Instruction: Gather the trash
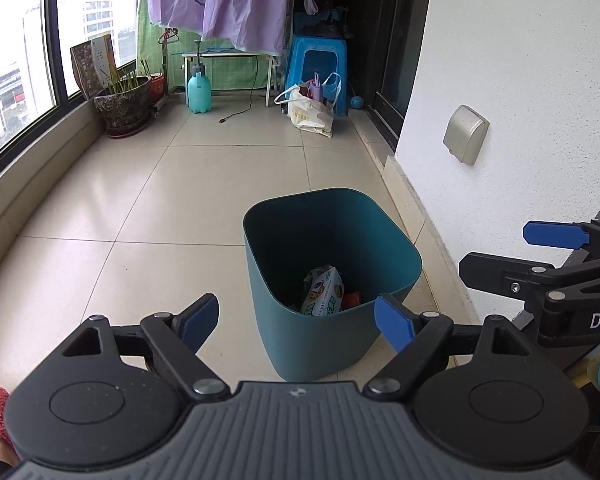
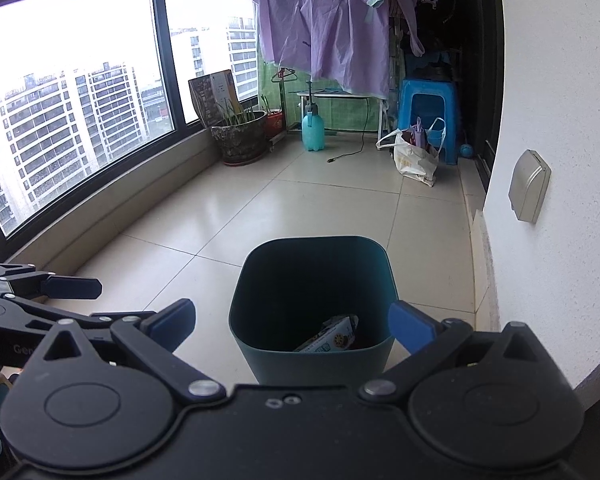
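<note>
My left tongs (image 1: 296, 322) are spread wide, blue pads apart, nothing between them. My right tongs (image 2: 292, 326) are likewise spread wide and empty. In the left view the right tongs come in from 3 o'clock; in the right view the left tongs come in from 9 o'clock.

Trash bin (image 1: 332, 280): dark teal plastic, rounded-square mouth, smooth walls tapering a little toward the base, no liner visible. It stands upright on the pale tiled floor (image 1: 172, 216), near the white wall (image 1: 520, 80) on its 3 o'clock side. In the left view it sits just past centre, toward 5 o'clock; my right-side pad overlaps its near rim in the picture, contact not determinable. In the right view the bin (image 2: 312, 304) sits at 6 o'clock, framed between both pads.

Inside the bin: a wrapper (image 1: 324, 290), white and pale green with cookie pictures printed on it, crumpled and lying tilted against the bottom. Beside it, toward 3 o'clock, something red (image 1: 352, 300), too hidden to identify. The right view shows the same wrapper (image 2: 332, 338) low in the bin.

Far end of the floor, 12 o'clock: a blue stool (image 1: 318, 68), a white bag (image 1: 310, 114) in front of it, and a light-blue spray bottle (image 1: 199, 90).
</note>
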The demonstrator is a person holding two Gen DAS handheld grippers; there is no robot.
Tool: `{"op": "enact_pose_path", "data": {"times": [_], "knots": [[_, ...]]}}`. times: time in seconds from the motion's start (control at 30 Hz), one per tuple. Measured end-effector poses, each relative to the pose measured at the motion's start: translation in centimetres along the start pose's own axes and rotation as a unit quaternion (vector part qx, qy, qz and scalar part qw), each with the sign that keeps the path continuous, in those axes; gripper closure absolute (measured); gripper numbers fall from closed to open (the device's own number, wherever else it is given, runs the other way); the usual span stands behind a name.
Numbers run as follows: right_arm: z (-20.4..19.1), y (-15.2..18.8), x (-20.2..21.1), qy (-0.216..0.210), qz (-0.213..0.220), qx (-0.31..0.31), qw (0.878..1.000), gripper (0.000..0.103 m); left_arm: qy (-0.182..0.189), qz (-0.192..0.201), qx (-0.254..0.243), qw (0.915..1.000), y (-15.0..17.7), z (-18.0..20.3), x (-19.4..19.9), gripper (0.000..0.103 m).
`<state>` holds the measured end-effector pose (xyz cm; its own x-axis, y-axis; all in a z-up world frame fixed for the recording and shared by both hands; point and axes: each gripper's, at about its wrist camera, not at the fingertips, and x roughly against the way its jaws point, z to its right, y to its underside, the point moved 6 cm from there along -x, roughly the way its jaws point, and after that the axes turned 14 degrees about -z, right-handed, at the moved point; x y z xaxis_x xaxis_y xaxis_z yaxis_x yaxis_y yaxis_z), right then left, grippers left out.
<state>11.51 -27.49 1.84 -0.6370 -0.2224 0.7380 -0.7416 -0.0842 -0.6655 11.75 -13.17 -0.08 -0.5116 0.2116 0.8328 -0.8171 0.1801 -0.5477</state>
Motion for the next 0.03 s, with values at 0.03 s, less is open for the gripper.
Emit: {"op": "enact_pose_path", "data": {"times": [0.03], "knots": [[-0.04,0.00,0.00,0.000,-0.001,-0.001,1.000,0.000,-0.003,-0.001,0.004,1.0000,0.09,-0.02,-0.12,0.018]]}}
